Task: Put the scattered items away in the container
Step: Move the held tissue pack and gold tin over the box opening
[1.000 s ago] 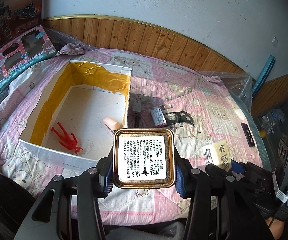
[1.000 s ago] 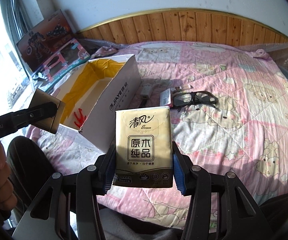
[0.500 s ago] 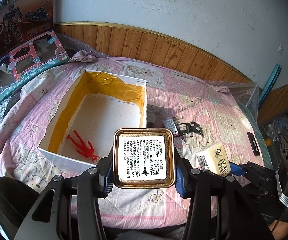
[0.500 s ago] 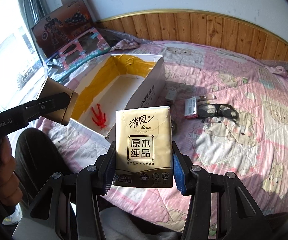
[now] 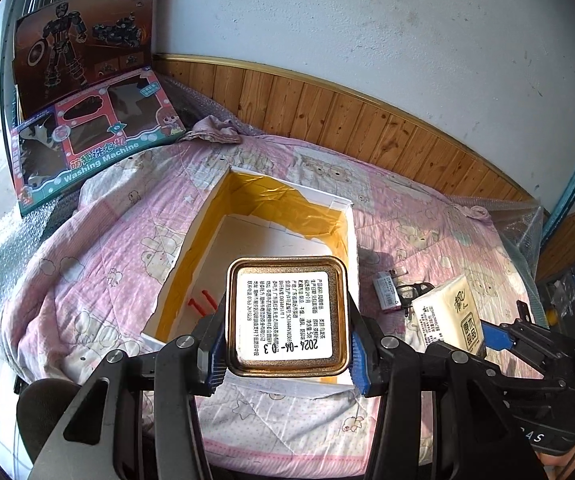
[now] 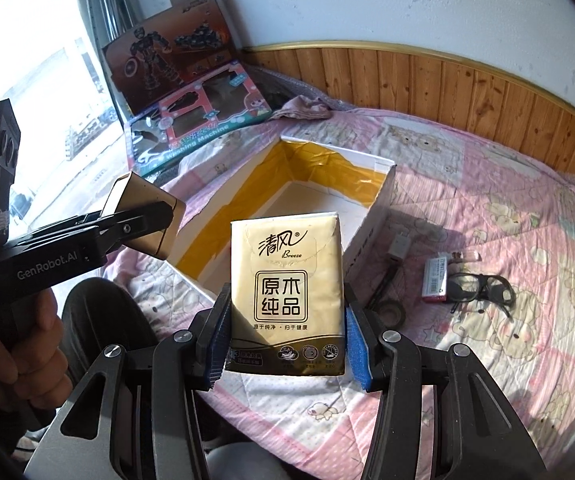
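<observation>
Jaws around "Breeze" tissue pack [image 6: 287, 296]

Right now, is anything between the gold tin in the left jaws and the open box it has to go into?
Nothing visible. The gold tin hangs over the near end of the white box, whose top is open; only a red toy shows inside.

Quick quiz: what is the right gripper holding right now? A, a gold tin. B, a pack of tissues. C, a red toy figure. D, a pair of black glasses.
B: the right gripper is shut on the tissue pack, while the gold tin sits in the left gripper and the black glasses lie on the bed.
</observation>
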### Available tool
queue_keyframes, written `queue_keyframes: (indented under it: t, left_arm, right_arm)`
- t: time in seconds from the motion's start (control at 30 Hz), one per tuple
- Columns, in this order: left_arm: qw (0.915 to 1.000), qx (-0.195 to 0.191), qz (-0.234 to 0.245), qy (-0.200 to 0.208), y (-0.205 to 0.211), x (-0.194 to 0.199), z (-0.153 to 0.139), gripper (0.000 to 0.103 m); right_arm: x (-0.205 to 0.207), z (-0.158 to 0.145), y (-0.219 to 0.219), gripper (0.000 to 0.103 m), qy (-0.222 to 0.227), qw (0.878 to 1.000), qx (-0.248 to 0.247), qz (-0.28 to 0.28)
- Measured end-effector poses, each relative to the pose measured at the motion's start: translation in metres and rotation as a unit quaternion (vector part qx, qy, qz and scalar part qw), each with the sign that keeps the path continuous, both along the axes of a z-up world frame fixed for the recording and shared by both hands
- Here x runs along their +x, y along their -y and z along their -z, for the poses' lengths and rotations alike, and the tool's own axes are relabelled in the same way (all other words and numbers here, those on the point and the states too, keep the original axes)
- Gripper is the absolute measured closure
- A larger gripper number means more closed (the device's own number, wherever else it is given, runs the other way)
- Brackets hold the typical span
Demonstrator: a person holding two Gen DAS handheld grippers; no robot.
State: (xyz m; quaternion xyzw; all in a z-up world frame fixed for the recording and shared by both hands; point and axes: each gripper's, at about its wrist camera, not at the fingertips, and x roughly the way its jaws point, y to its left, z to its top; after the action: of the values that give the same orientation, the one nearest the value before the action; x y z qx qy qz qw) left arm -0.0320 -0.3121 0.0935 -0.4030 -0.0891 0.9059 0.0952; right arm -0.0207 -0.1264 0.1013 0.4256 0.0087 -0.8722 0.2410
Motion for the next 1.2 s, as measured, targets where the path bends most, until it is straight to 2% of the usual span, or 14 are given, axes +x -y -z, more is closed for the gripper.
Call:
queue_keyframes:
  t: [0.17, 0.33, 0.63, 1.2]
  left_arm:
    - [0.9998, -0.015, -0.011, 0.009, 0.012, -0.016, 0.003, 0.054]
    - [0.9996, -0.014, -0.016, 0.017, 0.019, -0.033, 0.004, 0.054]
    - [0.9993, -0.024, -0.009, 0.026, 0.014, -0.066, 0.005, 0.054]
    - [0.9952, -0.003, 0.003, 0.097, 0.005, -0.132, 0.044, 0.054]
  right_arm:
    - [-0.018, -0.004, 0.01, 0.051, 0.003, 1.0, 0.0, -0.007]
    - [-0.037, -0.01, 0.018, 0.051, -0.001, 1.0, 0.001, -0.013]
    - [-0.074, -0.013, 0.023, 0.051, 0.001, 1.0, -0.004, -0.016]
    - [-0.144, 0.022, 0.027, 0.051, 0.039, 0.999, -0.004, -0.009]
